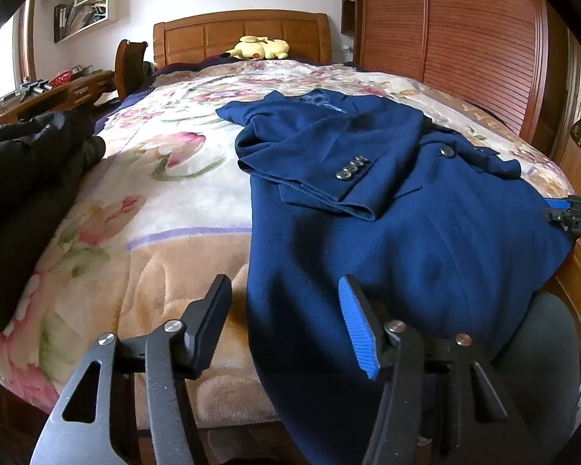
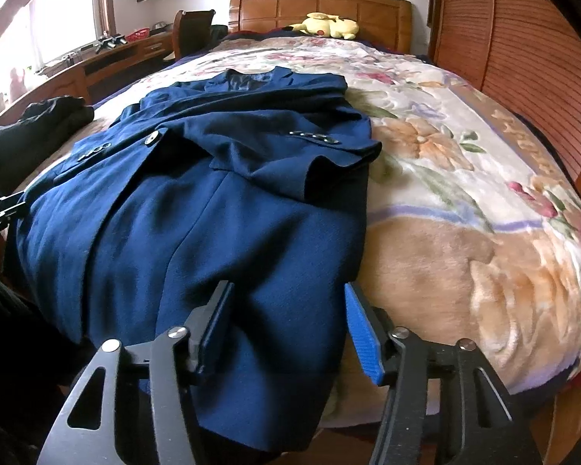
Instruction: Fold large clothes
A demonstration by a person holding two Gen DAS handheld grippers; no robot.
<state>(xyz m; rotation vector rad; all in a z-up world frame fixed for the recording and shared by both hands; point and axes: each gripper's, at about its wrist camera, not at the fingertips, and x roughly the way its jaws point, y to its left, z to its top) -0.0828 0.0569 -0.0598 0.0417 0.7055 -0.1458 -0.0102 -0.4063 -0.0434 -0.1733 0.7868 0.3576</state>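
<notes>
A navy blue coat (image 1: 406,232) (image 2: 182,213) lies face up on the floral blanket (image 1: 166,178) (image 2: 464,193), both sleeves folded across its front. Its hem hangs over the foot of the bed. My left gripper (image 1: 286,283) hovers at the hem's left corner, jaws apart, with the coat's edge lying between the fingers and not pinched. My right gripper (image 2: 288,290) hovers at the hem's right corner in the same way, with the fabric between its spread fingers. Each gripper also shows at the edge of the other's view: the right gripper (image 1: 573,217), the left gripper (image 2: 0,209).
A black garment (image 1: 27,178) (image 2: 38,116) lies at the bed's left side. A yellow plush toy (image 1: 257,48) (image 2: 329,25) rests by the wooden headboard (image 1: 240,31). A slatted wooden wardrobe (image 1: 464,38) lines the right, a desk (image 1: 58,93) the left. A person's dark trouser leg (image 1: 534,348) stands at the bed's foot.
</notes>
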